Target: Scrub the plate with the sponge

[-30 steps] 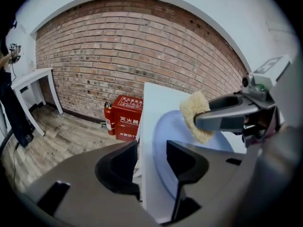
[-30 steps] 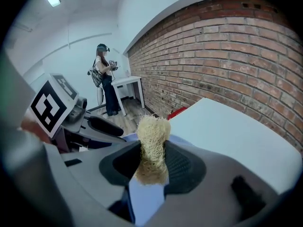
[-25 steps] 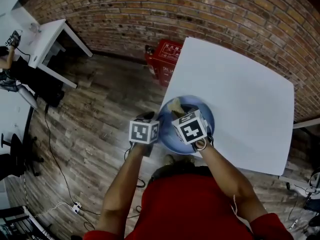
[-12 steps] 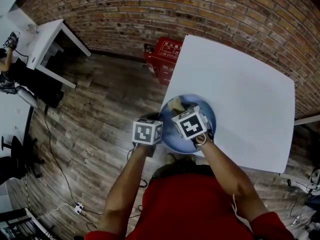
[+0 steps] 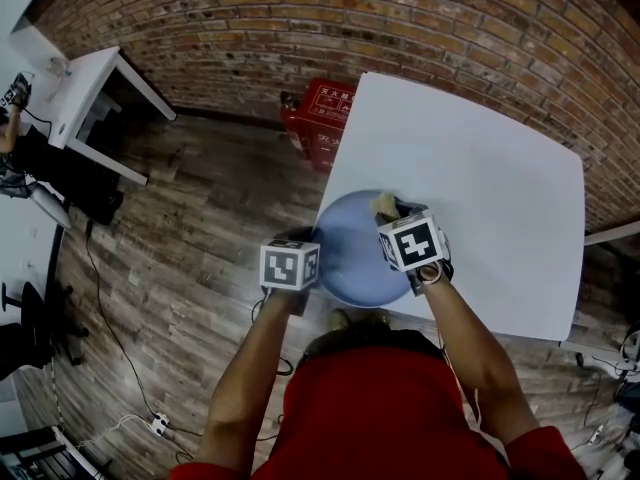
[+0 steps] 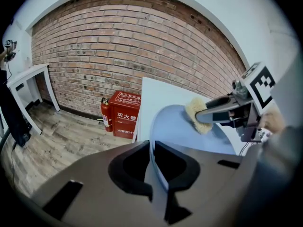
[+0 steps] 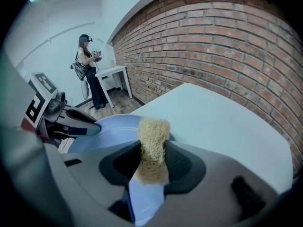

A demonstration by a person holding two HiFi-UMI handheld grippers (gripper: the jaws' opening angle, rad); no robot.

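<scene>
Blue plate (image 5: 350,248): left gripper (image 6: 152,157), jaws just closing, pinches its left rim.
Sponge (image 7: 152,131): my right gripper (image 7: 151,162) clamps it.
Remaining: the scrubbing, I judge.

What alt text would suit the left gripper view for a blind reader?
The left gripper, its jaws just closed, grips the near rim of a blue plate at a white table's edge. At the plate's far side the right gripper holds a tan sponge; brick wall behind.
</scene>
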